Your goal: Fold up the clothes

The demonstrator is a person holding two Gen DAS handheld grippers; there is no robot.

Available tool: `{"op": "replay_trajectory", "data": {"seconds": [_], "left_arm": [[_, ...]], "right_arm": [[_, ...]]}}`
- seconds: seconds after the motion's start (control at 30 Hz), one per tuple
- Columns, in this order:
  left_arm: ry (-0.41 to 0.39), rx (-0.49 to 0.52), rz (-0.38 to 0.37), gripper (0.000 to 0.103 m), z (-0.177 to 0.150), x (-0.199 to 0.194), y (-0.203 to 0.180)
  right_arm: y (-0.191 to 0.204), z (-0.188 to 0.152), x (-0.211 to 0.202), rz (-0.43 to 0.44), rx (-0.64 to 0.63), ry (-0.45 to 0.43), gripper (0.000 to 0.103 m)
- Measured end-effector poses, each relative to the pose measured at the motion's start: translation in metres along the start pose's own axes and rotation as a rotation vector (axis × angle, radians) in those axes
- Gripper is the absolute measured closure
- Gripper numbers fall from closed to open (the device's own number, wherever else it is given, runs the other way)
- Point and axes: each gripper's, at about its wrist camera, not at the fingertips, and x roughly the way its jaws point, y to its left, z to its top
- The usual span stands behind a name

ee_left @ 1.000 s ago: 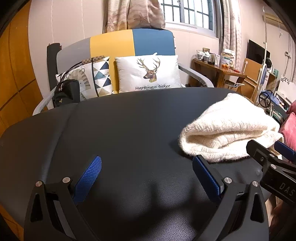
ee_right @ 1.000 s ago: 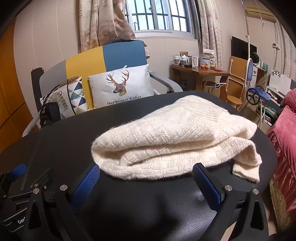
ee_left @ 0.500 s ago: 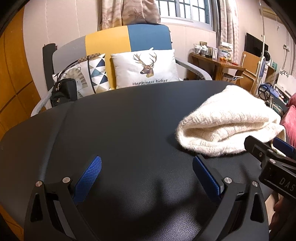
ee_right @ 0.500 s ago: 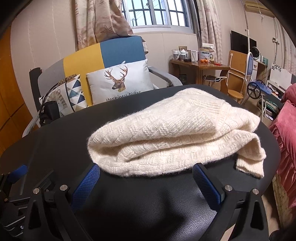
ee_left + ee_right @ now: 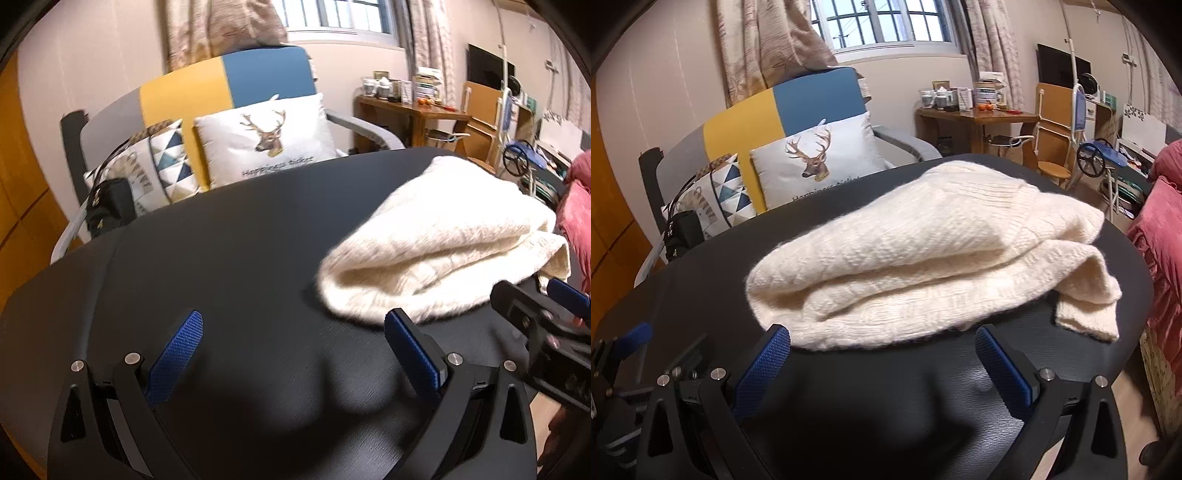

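A cream knitted sweater (image 5: pixel 923 258) lies folded in a thick bundle on the black table (image 5: pixel 886 406), with one cuff sticking out at its right end. My right gripper (image 5: pixel 882 354) stands open just in front of the bundle's near edge, nothing between its blue pads. In the left wrist view the same sweater (image 5: pixel 443 251) lies at the right, and my left gripper (image 5: pixel 295 339) is open over bare black table (image 5: pixel 221 258), to the left of the bundle. The right gripper's body (image 5: pixel 546 332) shows at that view's right edge.
Behind the table stands a grey, yellow and blue armchair (image 5: pixel 798 103) with a deer cushion (image 5: pixel 816 162), a patterned cushion and a black bag (image 5: pixel 110 210). A wooden desk (image 5: pixel 979 114), chairs and clutter fill the back right. Pink bedding (image 5: pixel 1160 229) lies at the right.
Both grippers have risen and tilted slightly, so the sweater sits a little lower in each view. Both stay open, and the sweater has not moved.
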Motion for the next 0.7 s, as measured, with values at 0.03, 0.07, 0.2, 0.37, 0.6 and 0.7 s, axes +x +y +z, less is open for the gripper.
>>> {"op": "replay_trajectory", "data": {"seconds": [0.03, 0.07, 0.2, 0.37, 0.6, 0.7], "left_arm": [[-0.001, 0.013, -0.005, 0.002, 0.005, 0.003, -0.005], [-0.004, 0.029, -0.013, 0.002, 0.01, 0.006, -0.01], [-0.029, 0.134, -0.026, 0.002, 0.034, 0.018, -0.038], [-0.059, 0.3, -0.001, 0.002, 0.054, 0.037, -0.077], [-0.085, 0.466, 0.065, 0.002, 0.077, 0.07, -0.123], [-0.082, 0.486, 0.079, 0.003, 0.081, 0.083, -0.131]], "right_arm": [[-0.005, 0.0, -0.001, -0.002, 0.013, -0.004, 0.0], [-0.01, 0.001, -0.001, -0.01, 0.022, -0.007, 0.0], [-0.034, 0.005, -0.005, -0.037, 0.064, -0.019, 0.0], [-0.067, 0.011, -0.006, -0.07, 0.142, -0.021, 0.0], [-0.098, 0.008, -0.008, -0.108, 0.211, -0.005, 0.0], [-0.106, 0.007, -0.007, -0.11, 0.233, 0.001, 0.0]]}}
